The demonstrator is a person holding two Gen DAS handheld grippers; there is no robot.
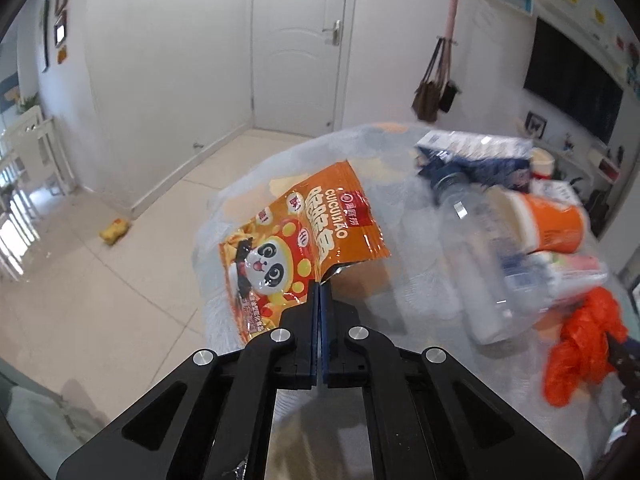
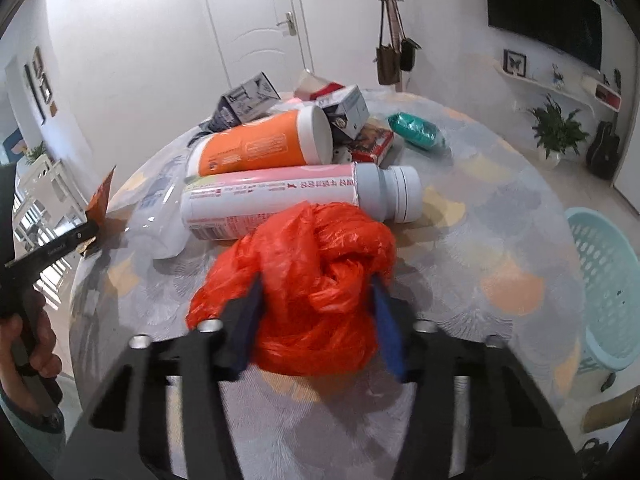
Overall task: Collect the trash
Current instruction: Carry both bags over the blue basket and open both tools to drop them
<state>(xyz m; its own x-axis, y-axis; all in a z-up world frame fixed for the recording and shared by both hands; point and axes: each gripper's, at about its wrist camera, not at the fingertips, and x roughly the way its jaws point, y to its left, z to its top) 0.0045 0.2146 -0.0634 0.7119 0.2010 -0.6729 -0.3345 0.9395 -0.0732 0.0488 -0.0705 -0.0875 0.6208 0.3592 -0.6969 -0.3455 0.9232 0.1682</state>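
My left gripper (image 1: 320,286) is shut on the torn edge of an orange panda snack bag (image 1: 288,244) and holds it above the round table (image 1: 416,292). The bag's corner also shows in the right wrist view (image 2: 102,200). My right gripper (image 2: 316,296) is closed around a crumpled orange plastic bag (image 2: 320,280) on the table; that bag shows at the right of the left wrist view (image 1: 580,340). Behind it lie a pink-and-white bottle (image 2: 296,196), an orange bottle (image 2: 260,148), a clear bottle (image 1: 476,256), cartons (image 2: 248,100) and a green bag (image 2: 416,130).
A light blue perforated basket (image 2: 608,288) stands on the floor right of the table. A yellow wrapper (image 1: 114,231) lies on the tiled floor by the wall. A white door (image 1: 296,40), a coat stand with bags (image 2: 394,52) and a potted plant (image 2: 556,128) stand behind.
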